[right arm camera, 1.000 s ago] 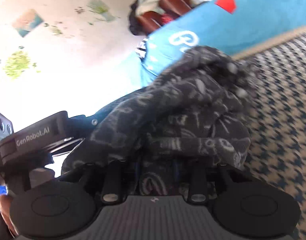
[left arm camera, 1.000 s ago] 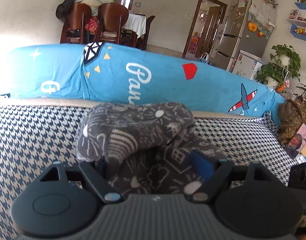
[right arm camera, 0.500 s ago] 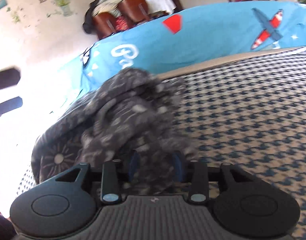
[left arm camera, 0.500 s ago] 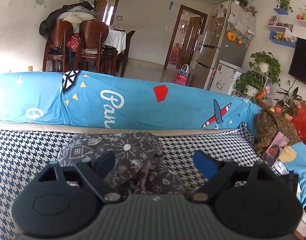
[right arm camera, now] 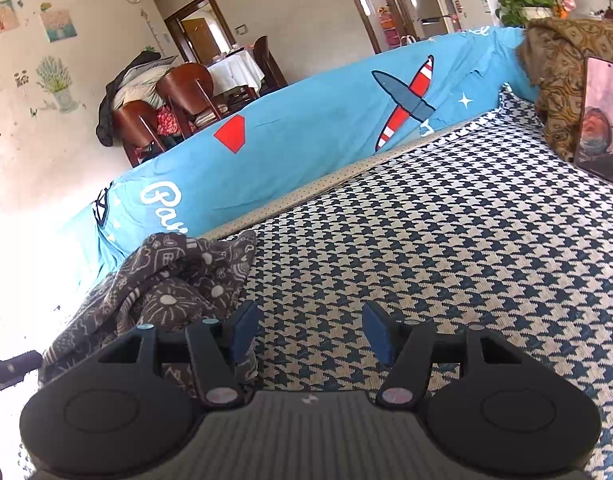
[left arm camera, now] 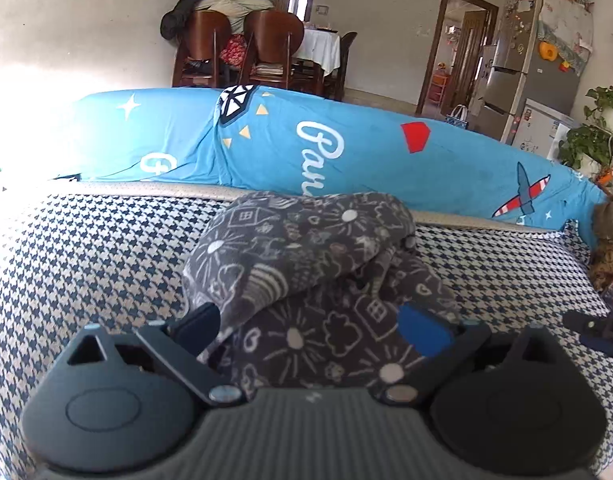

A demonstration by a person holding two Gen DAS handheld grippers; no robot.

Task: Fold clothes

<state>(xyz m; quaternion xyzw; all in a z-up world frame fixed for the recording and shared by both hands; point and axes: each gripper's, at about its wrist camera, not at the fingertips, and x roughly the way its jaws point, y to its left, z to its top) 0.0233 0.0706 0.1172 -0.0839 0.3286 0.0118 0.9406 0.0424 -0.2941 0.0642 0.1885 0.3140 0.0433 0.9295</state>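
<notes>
A houndstooth cover [left arm camera: 86,264] in dark blue and cream spreads across the whole foreground of both wrist views, and behind it runs a long bright blue bolster [left arm camera: 346,152] printed with white script, a red shape and a striped aeroplane. On the cover, just in front of the bolster, lies the grey patterned garment [left arm camera: 314,264], bunched into a soft mound with one fold lapped over another rather than laid flat. In the right wrist view the same garment [right arm camera: 166,292] sits at the left of the frame, its near edge running under the gripper's left finger. To the far right a brown patterned cushion [right arm camera: 574,76] rests against the end of the bolster, with a phone [right arm camera: 602,120] propped upright in front of it. The left gripper [left arm camera: 310,328] points downward at a slant straight into the garment; its jaws are opening and stand very wide, the cloth heaped between them, though the blue pads [left arm camera: 422,336] look to stand clear of it rather than pinch it. The right gripper [right arm camera: 306,332] is tilted down toward the cover and rolled, so the room leans in its view; its jaws are opening too, about half spread, with only bare houndstooth between them and the garment just outside the left finger. At the lower left corner of that view part of the left gripper's dark body shows.
</notes>
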